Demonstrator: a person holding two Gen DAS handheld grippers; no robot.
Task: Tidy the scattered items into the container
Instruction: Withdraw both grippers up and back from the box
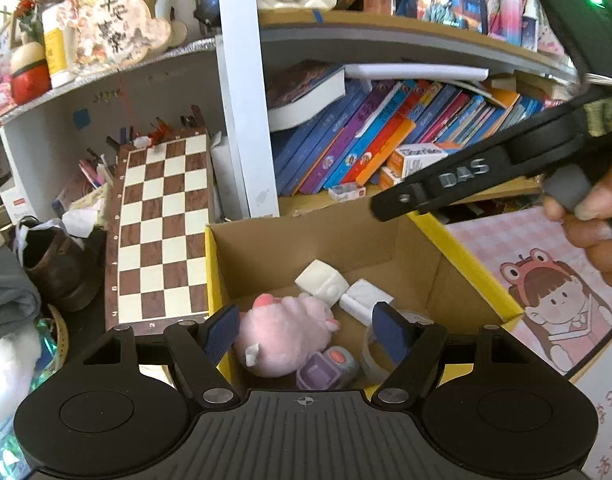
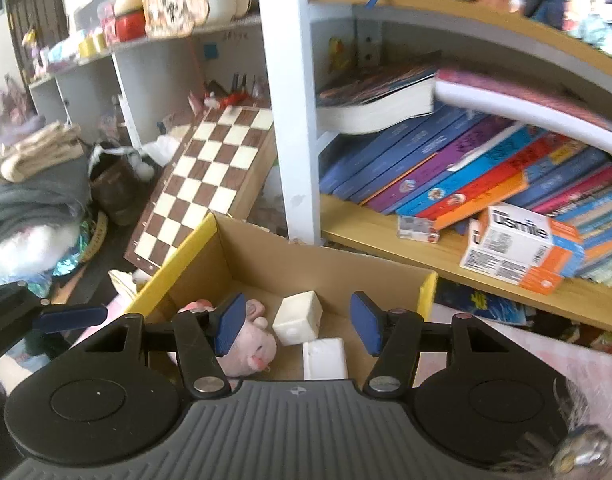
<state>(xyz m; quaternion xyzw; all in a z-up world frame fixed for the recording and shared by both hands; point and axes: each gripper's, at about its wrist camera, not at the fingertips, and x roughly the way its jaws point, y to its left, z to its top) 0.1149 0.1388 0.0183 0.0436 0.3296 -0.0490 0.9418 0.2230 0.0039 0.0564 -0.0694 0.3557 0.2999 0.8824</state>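
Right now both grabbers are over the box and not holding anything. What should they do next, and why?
Probably lift both away and look for leftovers. The left gripper and right gripper hang open and empty over the cardboard box, where the pink plush pig, two white blocks and a purple toy already lie. No loose item shows nearby.

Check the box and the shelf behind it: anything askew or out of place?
Inside the cardboard box the pink plush pig and white blocks lie tumbled. Behind it, the chessboard leans tilted against the shelf, and the books have slumped sideways. Both grippers are open and empty.
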